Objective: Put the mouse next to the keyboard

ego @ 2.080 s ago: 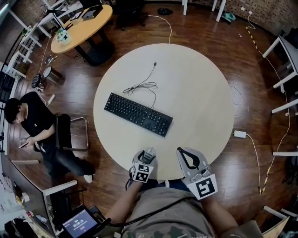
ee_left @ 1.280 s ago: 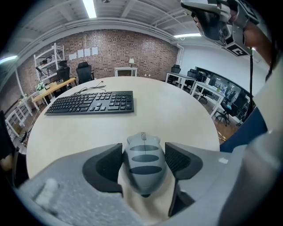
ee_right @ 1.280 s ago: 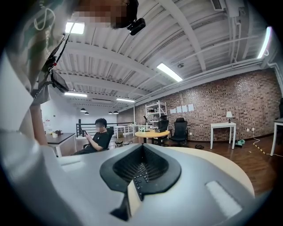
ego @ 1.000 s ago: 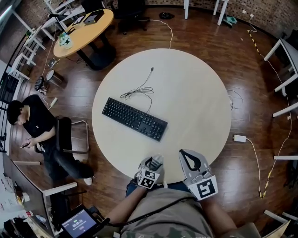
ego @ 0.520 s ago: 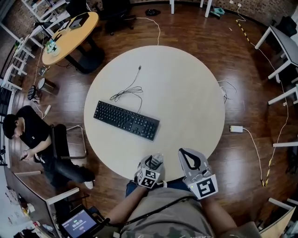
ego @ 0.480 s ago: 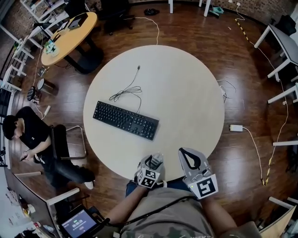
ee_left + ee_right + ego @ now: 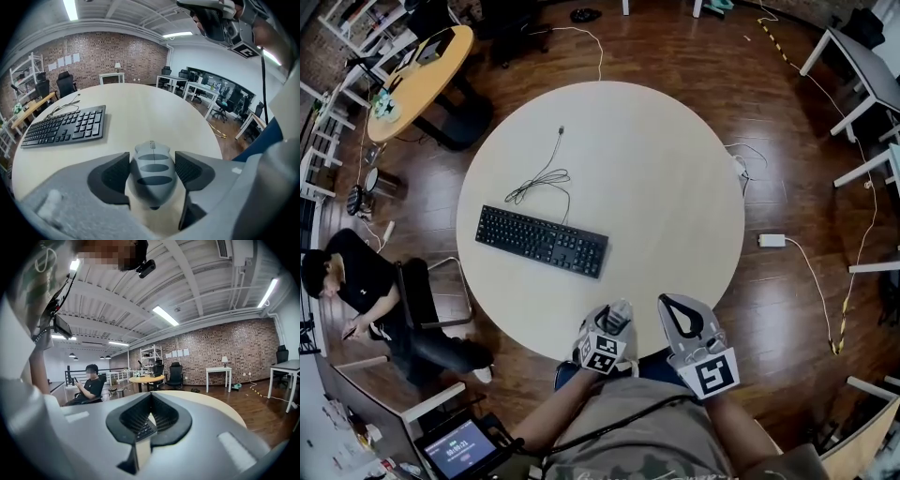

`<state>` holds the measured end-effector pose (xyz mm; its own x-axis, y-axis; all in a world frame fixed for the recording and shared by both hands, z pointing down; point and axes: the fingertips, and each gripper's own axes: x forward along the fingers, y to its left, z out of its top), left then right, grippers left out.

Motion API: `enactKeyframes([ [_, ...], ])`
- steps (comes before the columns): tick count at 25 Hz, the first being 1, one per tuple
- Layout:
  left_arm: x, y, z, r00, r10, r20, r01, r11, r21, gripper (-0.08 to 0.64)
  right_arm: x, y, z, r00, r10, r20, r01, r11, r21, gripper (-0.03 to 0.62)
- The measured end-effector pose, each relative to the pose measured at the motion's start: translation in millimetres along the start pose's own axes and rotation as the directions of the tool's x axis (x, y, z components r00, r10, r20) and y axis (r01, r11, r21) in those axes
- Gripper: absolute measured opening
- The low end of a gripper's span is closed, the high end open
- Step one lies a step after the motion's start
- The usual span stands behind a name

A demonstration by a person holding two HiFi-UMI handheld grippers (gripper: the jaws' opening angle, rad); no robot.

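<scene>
A black keyboard (image 7: 542,241) lies left of centre on the round beige table (image 7: 675,169), and its cable (image 7: 539,178) is coiled behind it. At the table's near edge, my left gripper (image 7: 616,317) is shut on a grey mouse (image 7: 620,309). In the left gripper view the mouse (image 7: 152,164) sits between the dark pads (image 7: 110,176), and the keyboard (image 7: 63,125) lies ahead to the left. My right gripper (image 7: 673,312) hovers beside it to the right. Its jaws are shut with nothing held (image 7: 150,399).
A person (image 7: 356,286) sits on a chair left of the table. An orange oval table (image 7: 417,70) stands at the far left. A white adapter (image 7: 771,240) with its cord lies on the wooden floor at right. White desks (image 7: 862,66) stand at the far right.
The head view has drifted, so the table and keyboard now sit further left and up in the picture. Both grippers stay at the table's near edge, the left one still on the mouse.
</scene>
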<state>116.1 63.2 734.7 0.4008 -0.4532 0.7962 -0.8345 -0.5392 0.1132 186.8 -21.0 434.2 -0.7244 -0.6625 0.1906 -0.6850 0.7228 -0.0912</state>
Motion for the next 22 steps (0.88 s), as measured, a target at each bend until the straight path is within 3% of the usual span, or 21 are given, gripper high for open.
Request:
enactKeyframes([
  [8, 8, -12, 13, 1.0, -0.022, -0.015, 0.022, 0.999, 0.023, 0.316, -4, -8, 12, 0.999, -0.017, 0.027, 0.017, 1.0, -0.011, 0.002],
  [22, 28, -25, 17, 0.999, -0.035, -0.015, 0.036, 0.998, 0.058, 0.316, -20, -35, -1, 0.996, -0.085, 0.037, 0.084, 0.996, 0.022, 0.002],
])
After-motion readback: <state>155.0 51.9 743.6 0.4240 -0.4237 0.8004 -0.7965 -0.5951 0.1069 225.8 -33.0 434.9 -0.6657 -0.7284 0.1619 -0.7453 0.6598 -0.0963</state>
